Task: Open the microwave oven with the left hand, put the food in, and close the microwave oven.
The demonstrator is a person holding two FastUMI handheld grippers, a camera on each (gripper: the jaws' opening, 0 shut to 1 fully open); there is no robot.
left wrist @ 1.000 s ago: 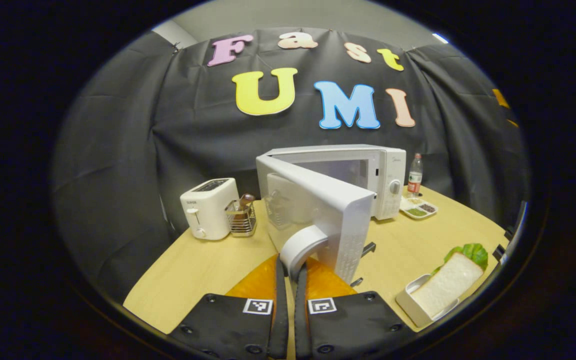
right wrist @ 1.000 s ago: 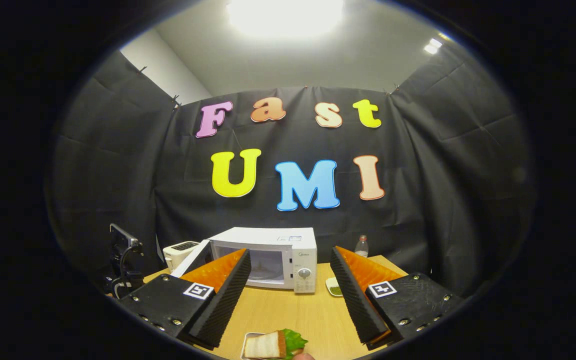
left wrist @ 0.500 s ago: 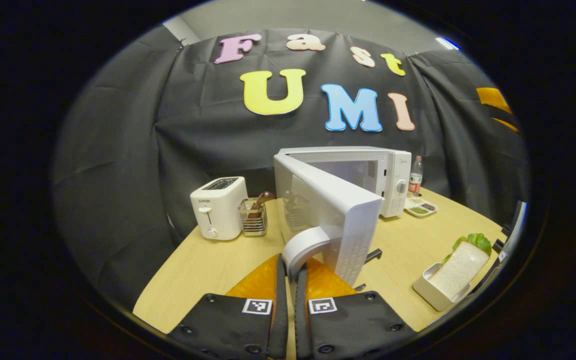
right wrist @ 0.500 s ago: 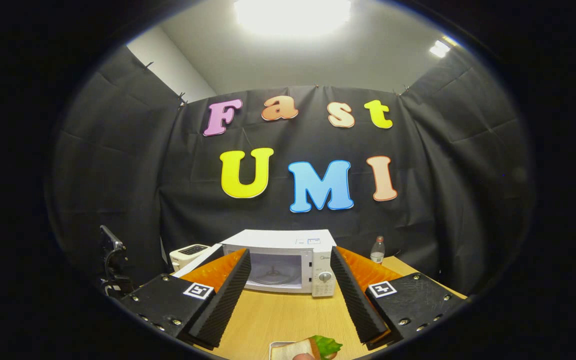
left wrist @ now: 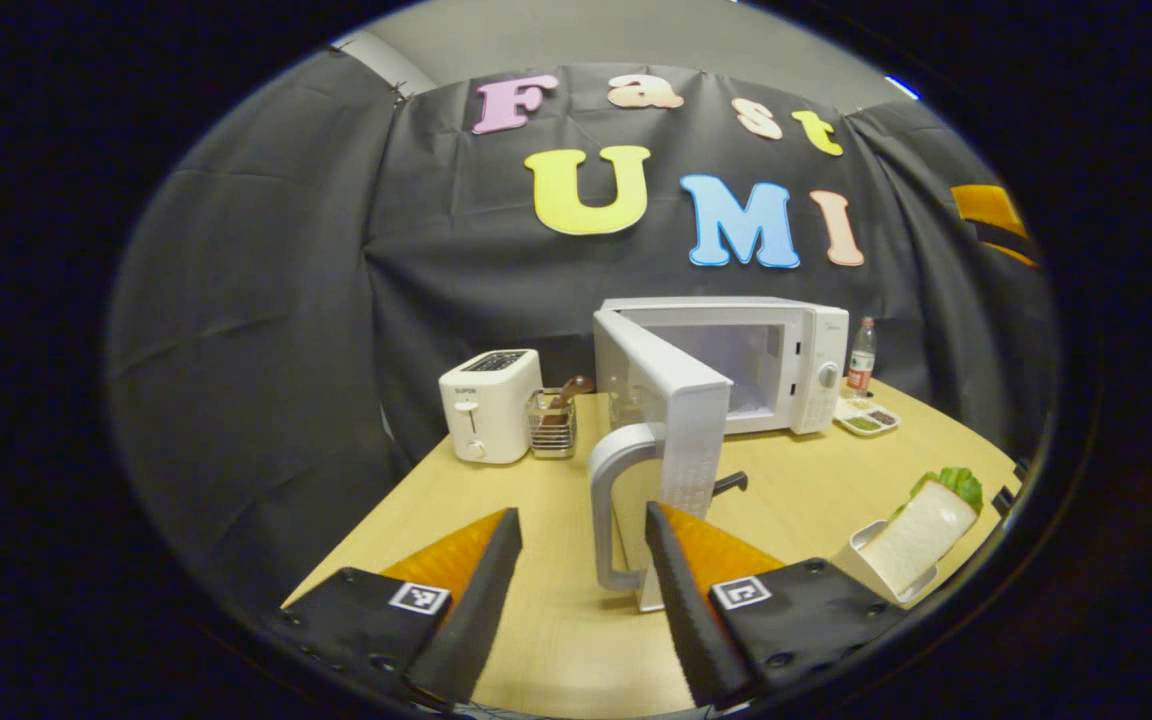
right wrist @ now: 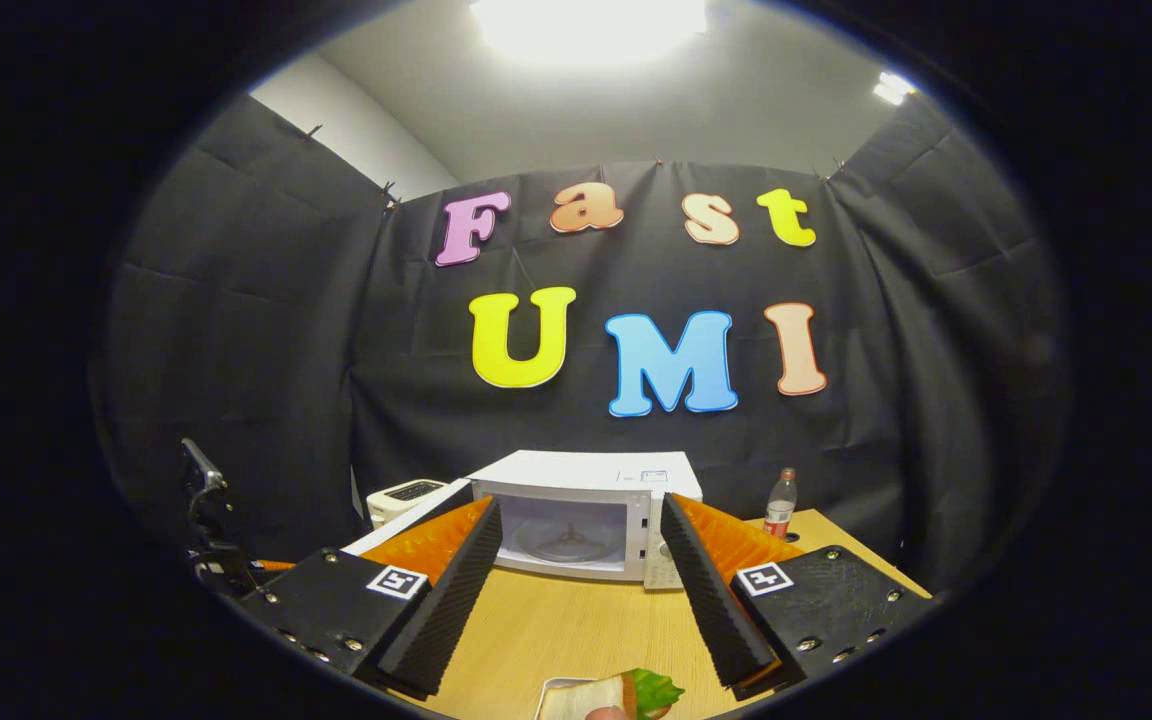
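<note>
The microwave stands at the back edge of the desk, its door swung wide towards the front so the cavity lies open; in the right gripper view the turntable inside the microwave is plainly visible. The door's curved handle now stands free between the spread fingers of the left gripper, which touch nothing. Half a second ago those fingers were clamped on that handle, so the release is the fresh change, and the view has drawn back a little from the door. It suggests the opening step is done and the loading step comes next. The food, a sandwich with lettuce in a white tray, sits near the desk's right edge, untouched. It appears as the sandwich at the desk's front edge below the right gripper, whose fingers are wide apart and empty, much as before, with the microwave now framed more squarely between them.
</note>
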